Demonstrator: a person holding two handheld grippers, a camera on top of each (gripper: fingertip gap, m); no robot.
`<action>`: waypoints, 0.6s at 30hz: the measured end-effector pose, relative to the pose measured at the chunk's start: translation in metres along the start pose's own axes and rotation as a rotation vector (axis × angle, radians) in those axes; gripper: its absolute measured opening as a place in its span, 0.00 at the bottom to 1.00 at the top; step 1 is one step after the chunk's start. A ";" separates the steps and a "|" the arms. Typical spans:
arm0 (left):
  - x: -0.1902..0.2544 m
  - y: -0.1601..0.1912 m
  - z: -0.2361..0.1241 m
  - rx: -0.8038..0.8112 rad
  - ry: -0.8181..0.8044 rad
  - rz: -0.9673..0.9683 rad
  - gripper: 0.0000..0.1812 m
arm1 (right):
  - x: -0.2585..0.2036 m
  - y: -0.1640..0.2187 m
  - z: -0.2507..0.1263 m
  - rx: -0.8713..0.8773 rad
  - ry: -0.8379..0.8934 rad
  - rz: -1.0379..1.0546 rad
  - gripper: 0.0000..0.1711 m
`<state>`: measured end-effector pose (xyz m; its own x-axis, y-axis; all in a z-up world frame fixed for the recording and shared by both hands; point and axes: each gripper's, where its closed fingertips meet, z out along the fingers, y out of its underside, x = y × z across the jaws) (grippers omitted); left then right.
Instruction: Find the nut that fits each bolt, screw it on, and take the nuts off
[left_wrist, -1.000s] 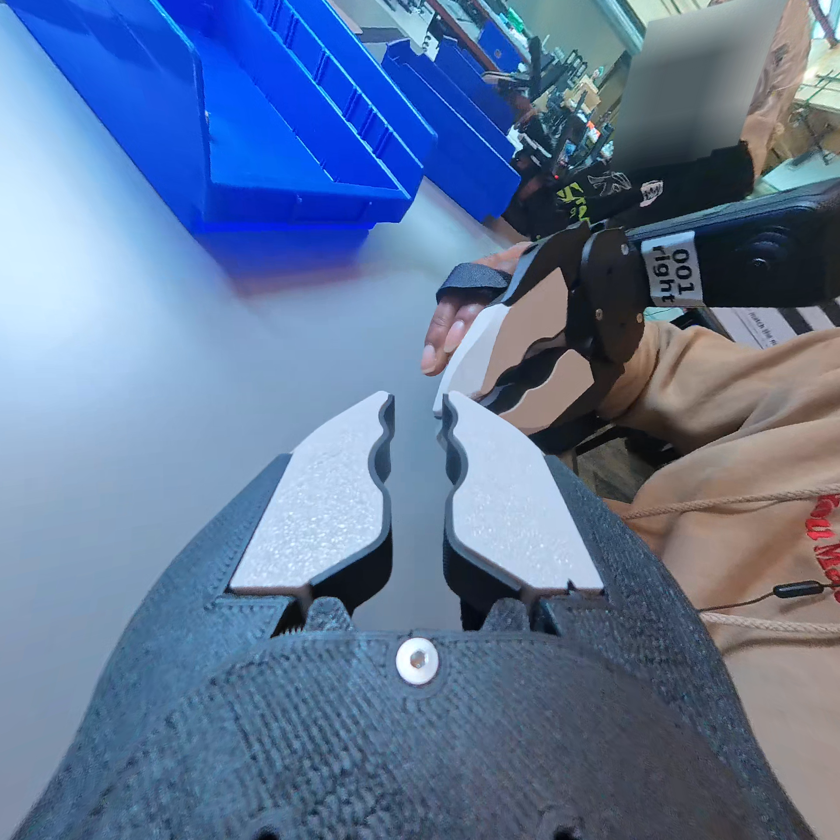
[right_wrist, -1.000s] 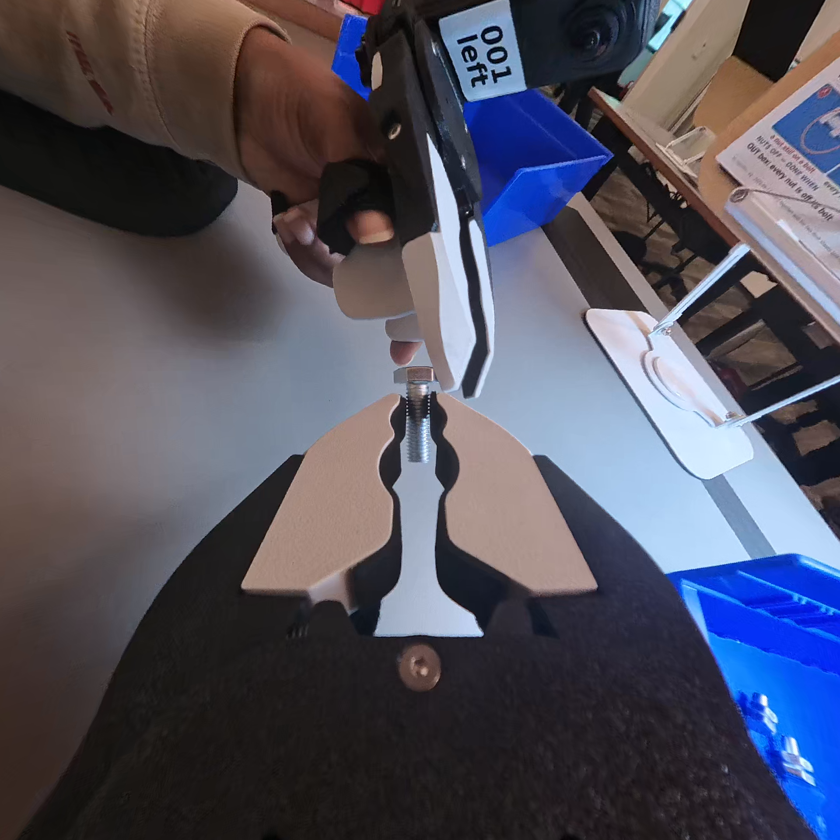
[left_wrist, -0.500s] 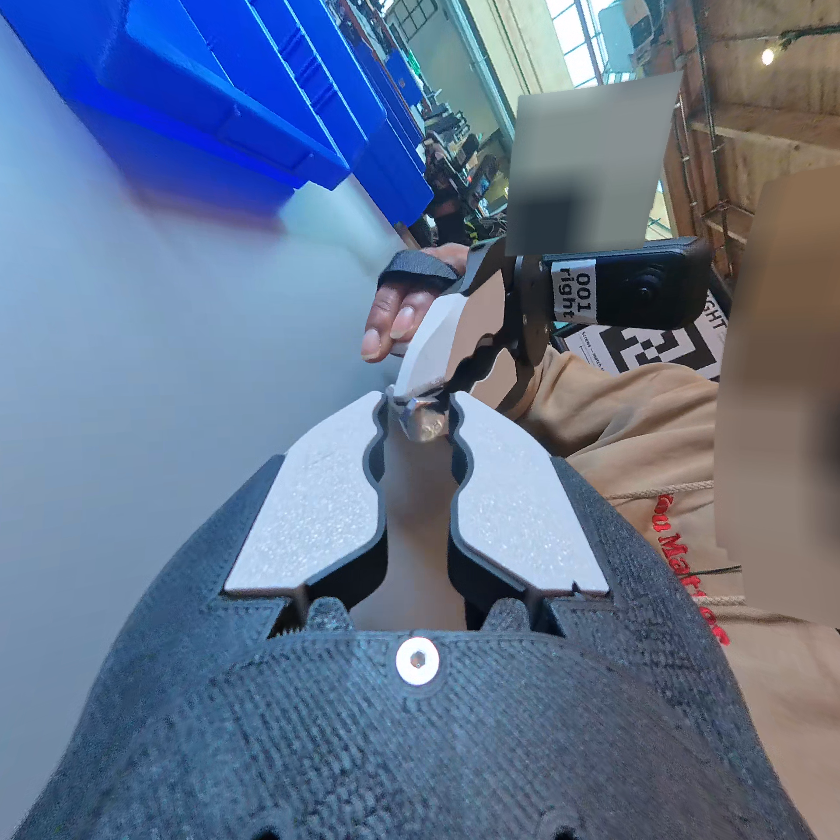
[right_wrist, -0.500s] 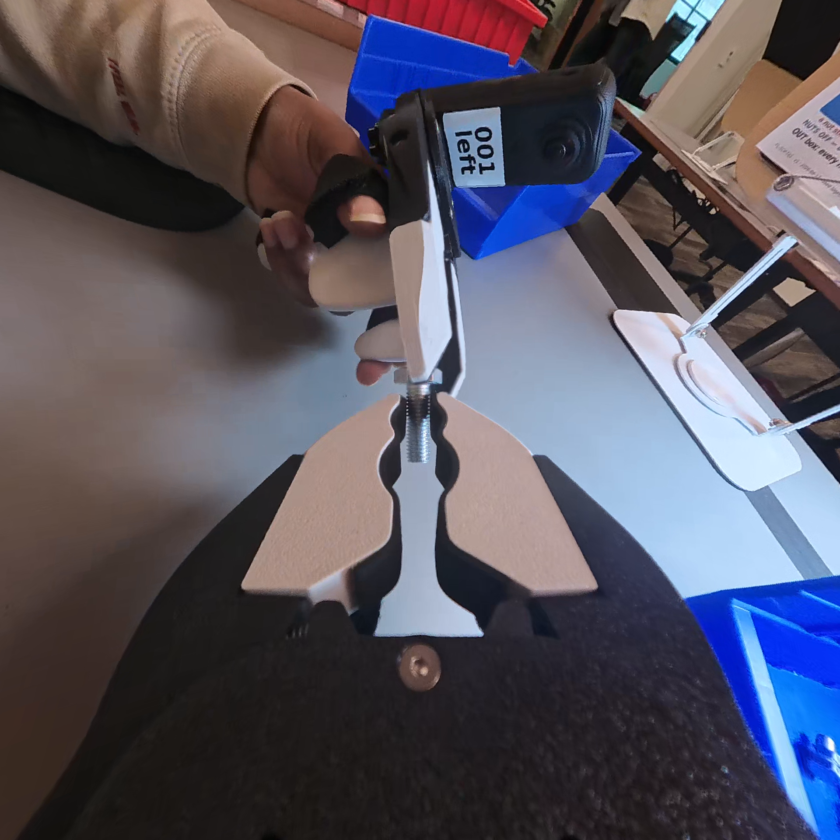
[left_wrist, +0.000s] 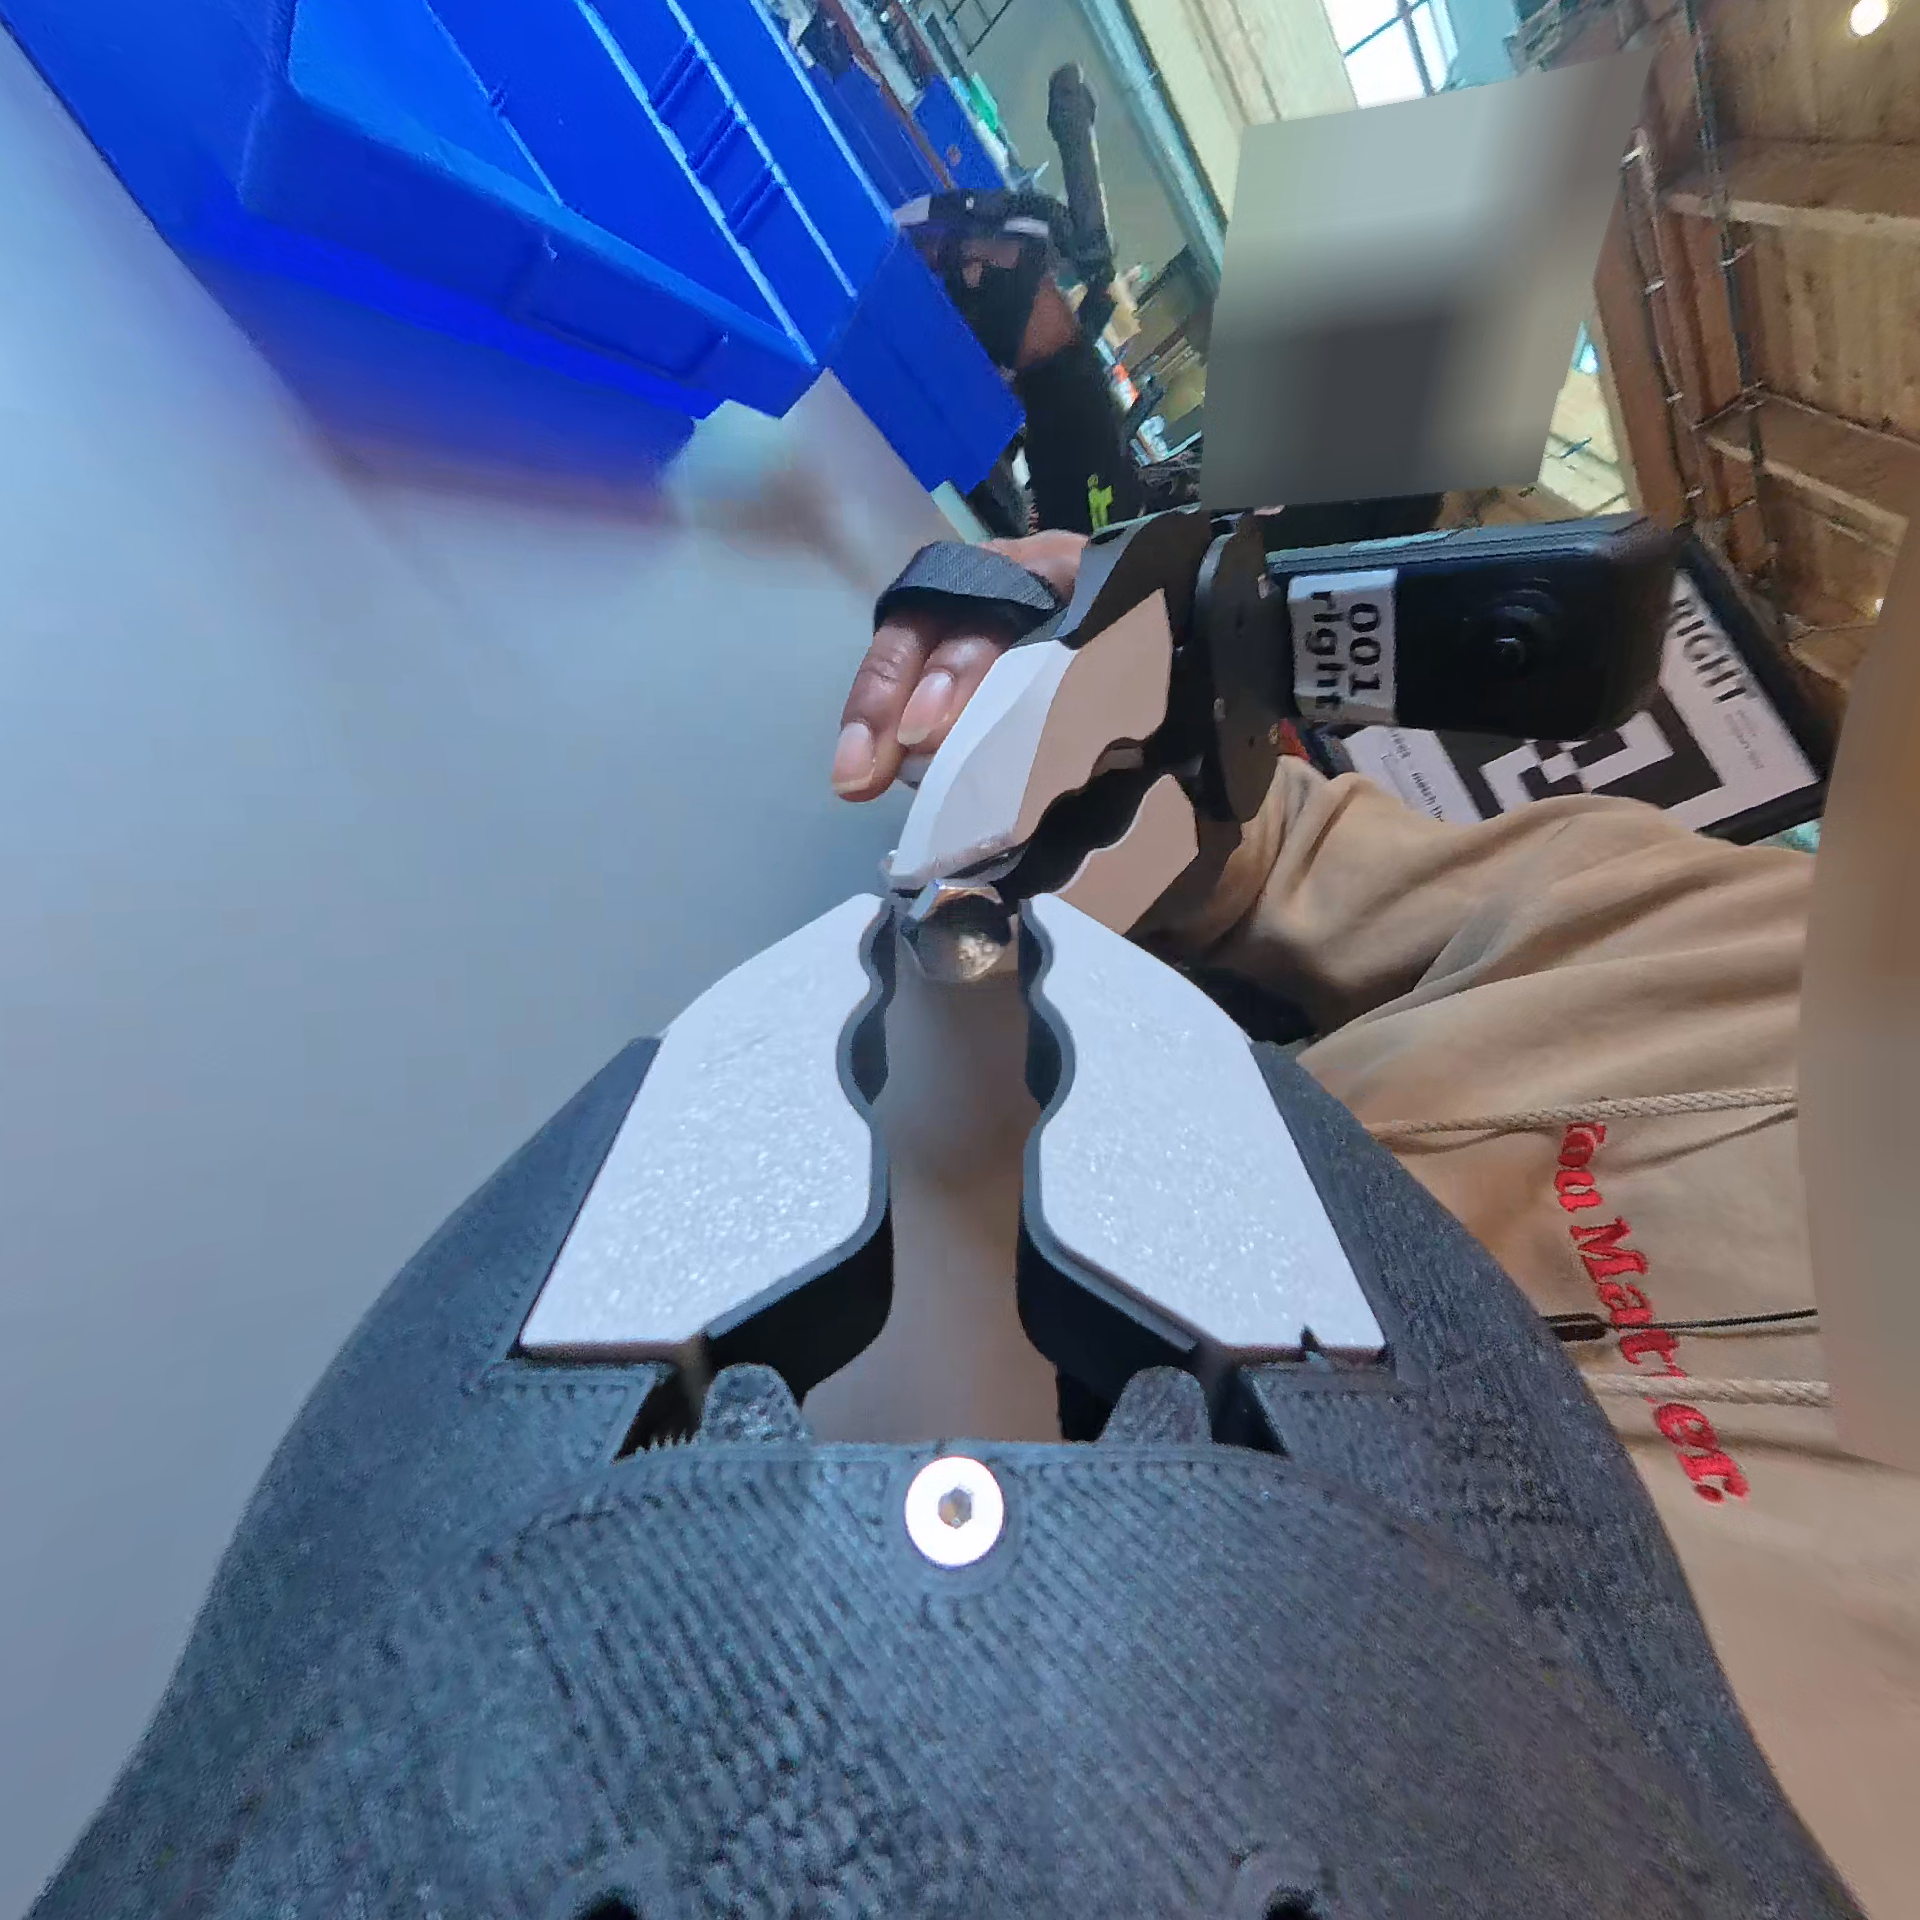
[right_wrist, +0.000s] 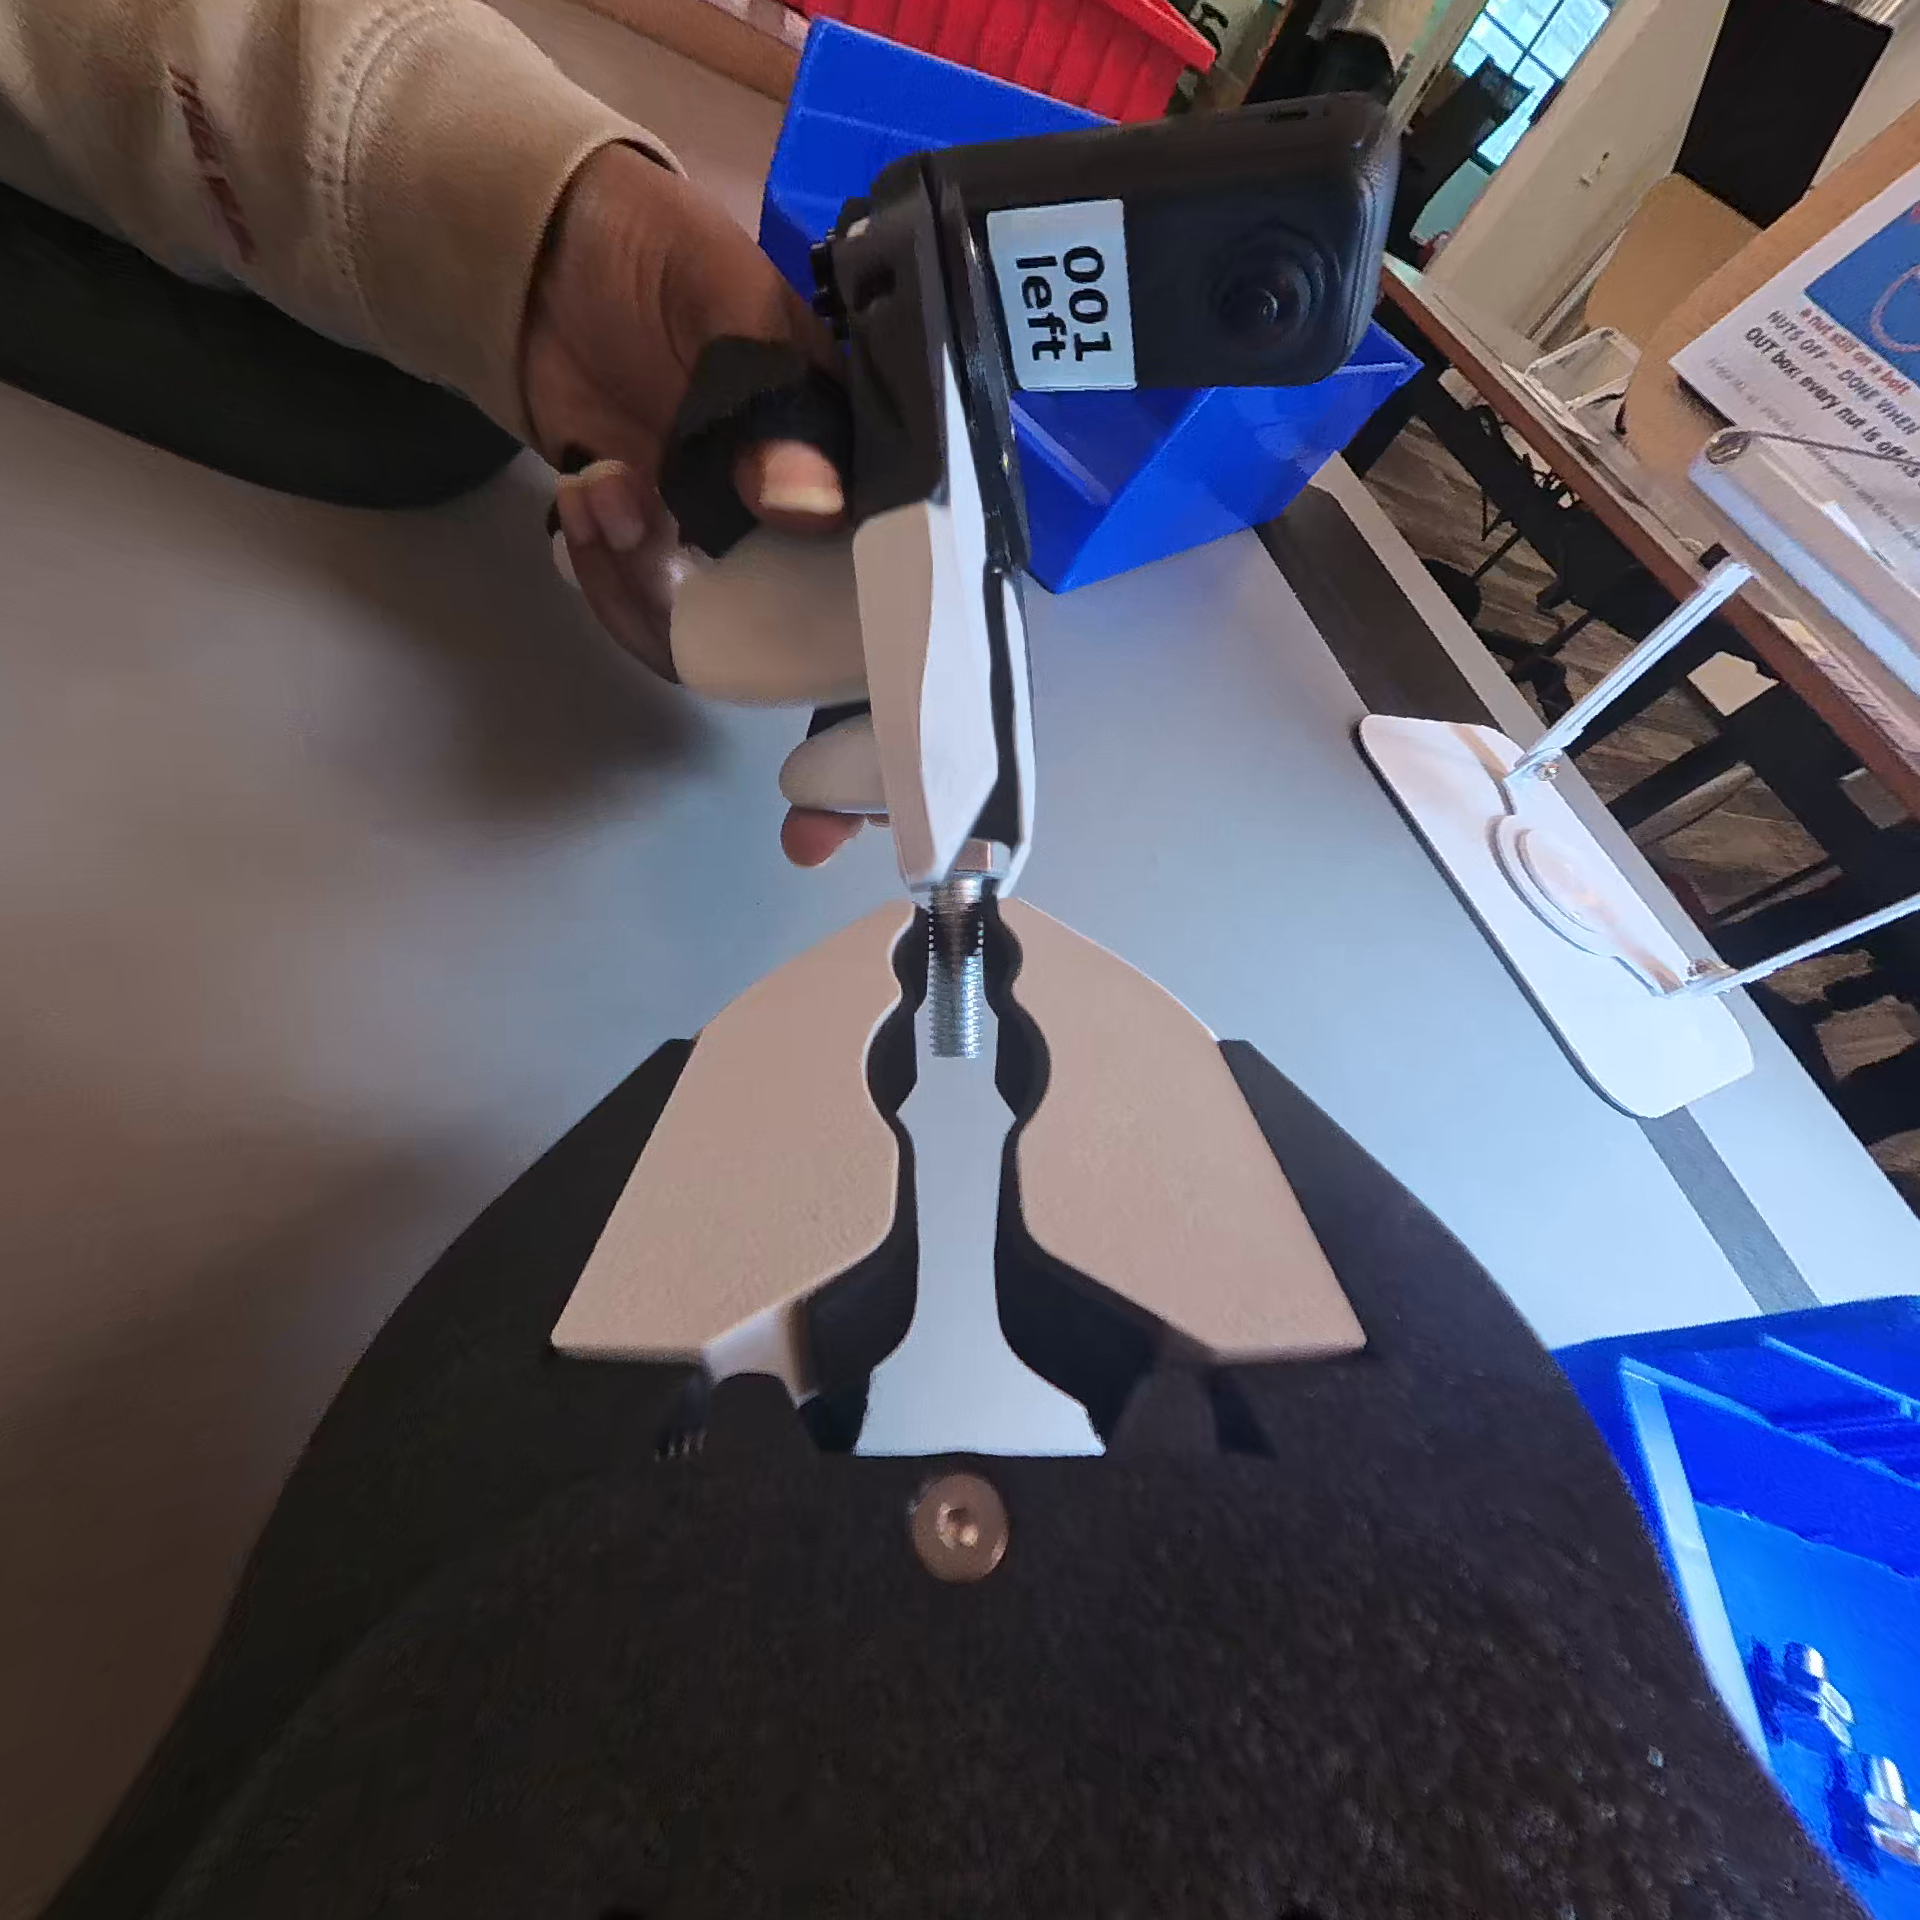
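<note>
A silver bolt (right_wrist: 958, 997) is held above the grey table (right_wrist: 312, 831), its threaded end pointing at the right wrist camera. My right gripper (right_wrist: 958, 920) is shut on the threaded shaft just below the hex head (right_wrist: 977, 860). My left gripper (right_wrist: 966, 878) comes down from above, and its two fingertips stand on either side of the hex head. In the left wrist view the hex head (left_wrist: 961, 945) sits between the tips of my left gripper (left_wrist: 954, 920), with my right gripper (left_wrist: 961, 878) right behind it. No loose nut shows.
Blue bins (left_wrist: 520, 260) stand along the far side of the table. Another blue bin (right_wrist: 1164, 468) is behind the left gripper. A blue bin with metal parts (right_wrist: 1818, 1558) is at lower right. A white stand base with a clear sign holder (right_wrist: 1558, 914) is near the table's right edge. The tips of both grippers are at nearly the same place.
My left gripper has swung over and come down onto the bolt's hex head, which now sits between its tips. My right gripper has kept its hold on the bolt.
</note>
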<state>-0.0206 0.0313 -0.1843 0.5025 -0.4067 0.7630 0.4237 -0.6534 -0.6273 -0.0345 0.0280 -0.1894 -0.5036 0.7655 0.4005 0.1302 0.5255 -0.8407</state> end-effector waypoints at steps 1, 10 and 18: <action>-0.002 0.002 0.001 -0.010 -0.013 0.013 0.11 | -0.001 0.001 0.001 -0.008 0.000 -0.007 0.06; 0.025 -0.015 -0.003 0.121 0.151 0.045 0.11 | 0.008 -0.025 -0.012 0.175 0.023 0.091 0.06; 0.050 -0.031 -0.012 0.253 0.308 0.054 0.10 | 0.017 -0.041 -0.027 0.314 -0.024 0.235 0.09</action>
<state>-0.0170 0.0233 -0.1248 0.2964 -0.6336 0.7146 0.5941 -0.4635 -0.6574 -0.0255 0.0291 -0.1387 -0.5111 0.8409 0.1781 -0.0216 0.1946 -0.9806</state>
